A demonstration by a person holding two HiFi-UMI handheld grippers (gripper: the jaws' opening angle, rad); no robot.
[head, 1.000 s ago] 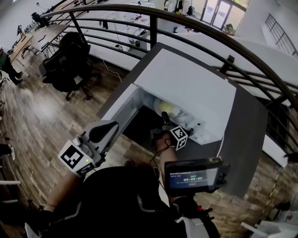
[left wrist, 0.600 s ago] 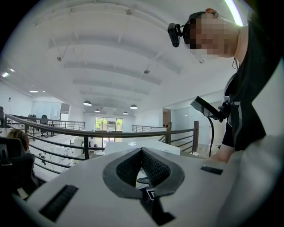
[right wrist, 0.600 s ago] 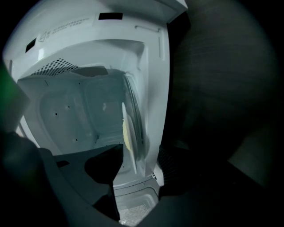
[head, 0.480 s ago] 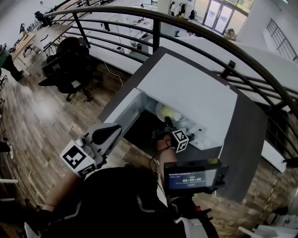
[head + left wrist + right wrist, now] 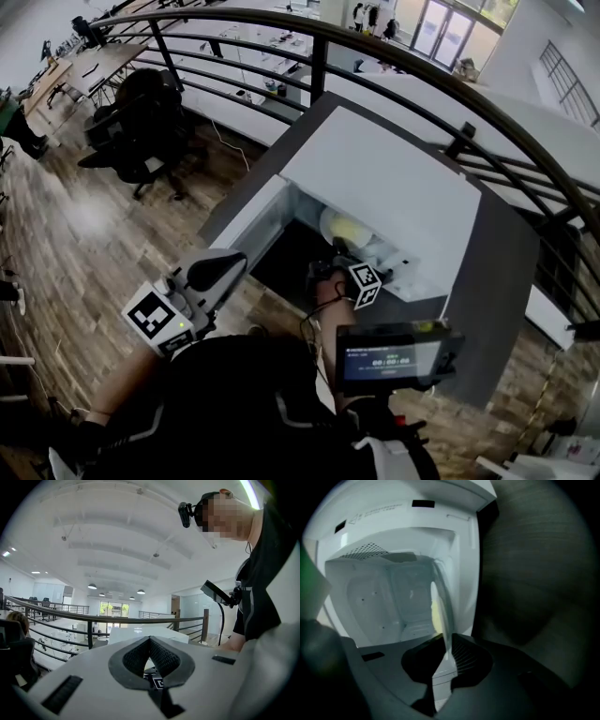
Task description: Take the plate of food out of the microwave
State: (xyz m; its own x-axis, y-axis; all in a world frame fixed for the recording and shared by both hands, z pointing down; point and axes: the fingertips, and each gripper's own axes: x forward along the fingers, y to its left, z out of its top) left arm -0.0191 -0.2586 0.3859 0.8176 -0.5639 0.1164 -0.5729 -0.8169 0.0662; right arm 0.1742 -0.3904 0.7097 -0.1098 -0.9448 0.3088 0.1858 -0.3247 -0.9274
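A white microwave (image 5: 384, 178) stands on a grey counter with its door (image 5: 246, 216) swung open to the left. Inside lies a pale plate (image 5: 342, 228) with yellow food (image 5: 436, 613) on it. My right gripper (image 5: 336, 255) reaches into the opening. In the right gripper view the plate (image 5: 441, 603) appears edge-on, and its rim runs between the jaws of my right gripper (image 5: 446, 638), which are closing onto it. My left gripper (image 5: 220, 269) hangs back at the lower left, away from the microwave. In its own view my left gripper (image 5: 150, 639) is shut and holds nothing.
The grey counter (image 5: 497, 272) carries the microwave beside a curved dark railing (image 5: 375, 56). Below the railing are a wooden floor and a black office chair (image 5: 141, 112). A small screen device (image 5: 394, 354) hangs at the person's chest. The white microwave cavity (image 5: 384, 602) surrounds the plate.
The right gripper has pushed a little deeper into the microwave opening, toward the plate. The left gripper has stayed where it was.
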